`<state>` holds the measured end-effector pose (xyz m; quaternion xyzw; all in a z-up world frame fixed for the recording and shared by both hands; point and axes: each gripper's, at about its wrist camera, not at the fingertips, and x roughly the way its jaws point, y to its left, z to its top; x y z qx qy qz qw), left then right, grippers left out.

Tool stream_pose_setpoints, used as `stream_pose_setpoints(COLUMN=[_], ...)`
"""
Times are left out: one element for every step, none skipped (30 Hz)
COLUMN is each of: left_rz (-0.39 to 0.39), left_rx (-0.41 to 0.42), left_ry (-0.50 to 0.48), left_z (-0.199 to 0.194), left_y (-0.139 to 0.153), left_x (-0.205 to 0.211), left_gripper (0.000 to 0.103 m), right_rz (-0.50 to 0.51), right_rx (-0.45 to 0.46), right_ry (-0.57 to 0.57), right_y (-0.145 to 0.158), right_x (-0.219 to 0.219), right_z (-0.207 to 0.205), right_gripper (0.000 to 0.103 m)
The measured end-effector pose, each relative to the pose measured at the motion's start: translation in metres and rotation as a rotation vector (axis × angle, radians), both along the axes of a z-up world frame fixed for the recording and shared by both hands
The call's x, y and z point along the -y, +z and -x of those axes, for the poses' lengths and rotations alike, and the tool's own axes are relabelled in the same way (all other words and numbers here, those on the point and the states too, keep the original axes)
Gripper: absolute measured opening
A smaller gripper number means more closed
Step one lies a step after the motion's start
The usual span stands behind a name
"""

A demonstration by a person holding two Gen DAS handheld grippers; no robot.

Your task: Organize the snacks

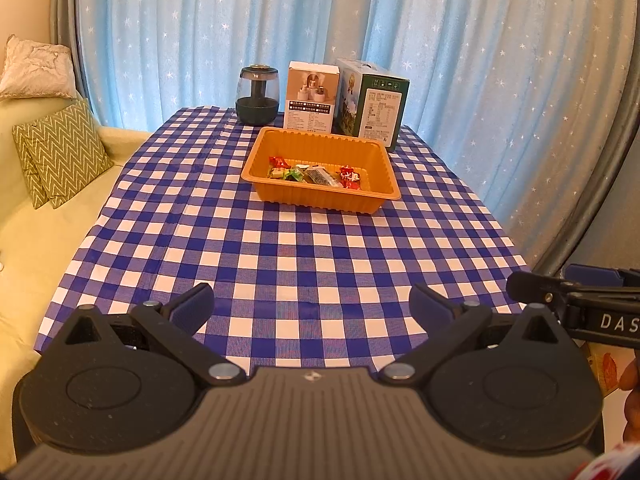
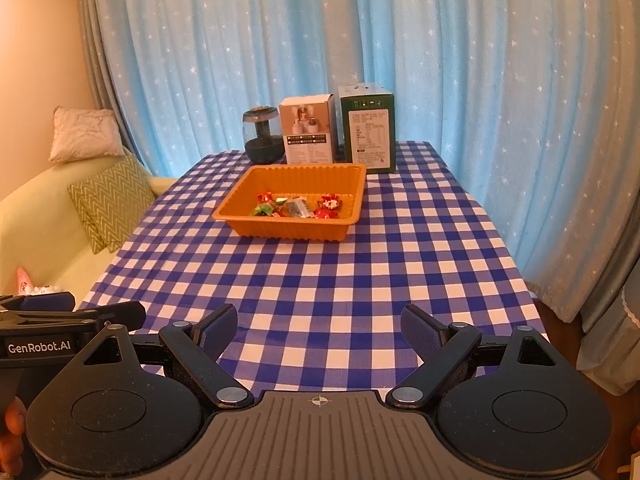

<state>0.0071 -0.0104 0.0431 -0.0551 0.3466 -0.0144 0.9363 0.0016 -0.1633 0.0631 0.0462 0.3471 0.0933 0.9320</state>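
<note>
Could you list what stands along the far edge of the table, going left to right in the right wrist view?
Dark round jar → white box → green box.

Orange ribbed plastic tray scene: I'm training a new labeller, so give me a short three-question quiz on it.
1. True or false: the orange ribbed plastic tray holds wrapped candies.
2. What stands directly behind the tray? A) two cardboard boxes B) a stack of plates C) a kettle
3. Fill in: both the left gripper and the right gripper have jaws that are ____, with nothing between them.

Key: 1 true. 2 A: a white carton and a green carton, with a dark round jar to the side. 3 open.
</note>
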Motion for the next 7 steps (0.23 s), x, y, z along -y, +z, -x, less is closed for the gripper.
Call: stream_pose_setpoints(left_rz=[0.002,0.004,0.009,0.016,0.024,0.026,0.026], left_rx=[0.001,0.004,0.009,0.014,0.020,0.022,0.023], left_ry=[-0.001,-0.002,-0.003,-0.002,-0.001,0.001,0.001], left_z=[0.0002,0.0005,0.0015,0.0024,0.0031,0.0027,0.0021], left_y=[-0.0001,0.0000,0.0000,0.0003,0.0007,0.0008,0.0009], left_x=[-0.0001,-0.0010,-0.0013,-0.0019,-0.0026,-0.0031,-0.0034], left_gripper=[0.103,0.103,0.103,0.103,0.103,0.103,0.103], right_rz=[0.000,0.001,0.001,0.001,0.001,0.001,-0.001], right_rx=[0.000,0.000,0.000,0.001,0.001,0.000,0.001], right_ry=[0.001,0.002,0.002,0.003,0.003,0.002,0.001], right_y=[0.0001,0.0003,0.0002,0.0002,0.0001,0.0001,0.0002], right_x=[0.0000,-0.0002,0.0000,0.0003,0.0003,0.0003,0.0005], right_z=[0.0000,-0.0003,-0.0003,-0.0001,-0.0004,-0.0005,0.0000], right_gripper=[0.088,0.088,0.088,0.088,0.088,0.088,0.088])
